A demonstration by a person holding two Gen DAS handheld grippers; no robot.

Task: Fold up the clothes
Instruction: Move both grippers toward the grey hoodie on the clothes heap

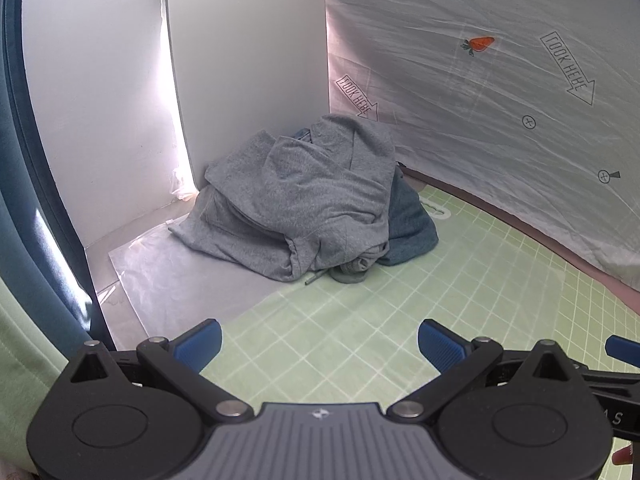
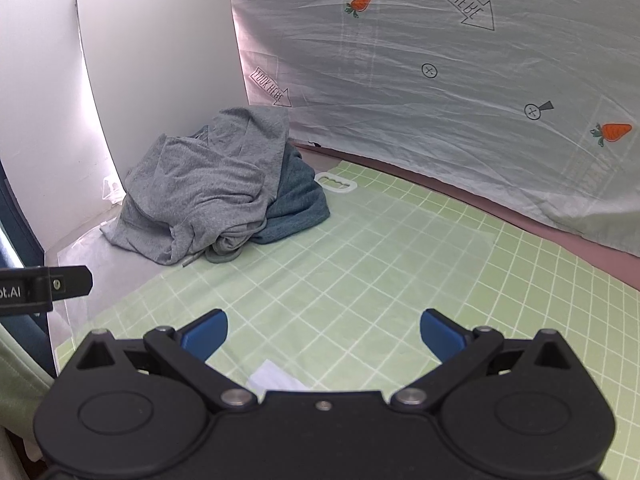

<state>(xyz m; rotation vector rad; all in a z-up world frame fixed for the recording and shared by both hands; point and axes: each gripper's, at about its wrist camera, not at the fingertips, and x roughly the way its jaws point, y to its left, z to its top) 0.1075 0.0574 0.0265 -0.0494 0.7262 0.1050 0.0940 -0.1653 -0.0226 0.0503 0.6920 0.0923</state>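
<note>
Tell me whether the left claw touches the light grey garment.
Apart. The left wrist view shows bare green grid mat between the open left claw and the crumpled light grey garment.

the green mat (image 2: 360, 248) lies bare from 6 o'clock up to the middle, open for either gripper. the clothes pile (image 2: 208, 196) blocks the 11 o'clock corner, pressed against the white panel (image 2: 160, 60). the printed sheet (image 2: 440, 100) walls off 12 to 3 o'clock. a white handle (image 2: 336, 182) lies just beside the pile at 12.

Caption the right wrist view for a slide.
Open right gripper over green grid mat, facing unfolded grey garment heaped on teal one.
</note>
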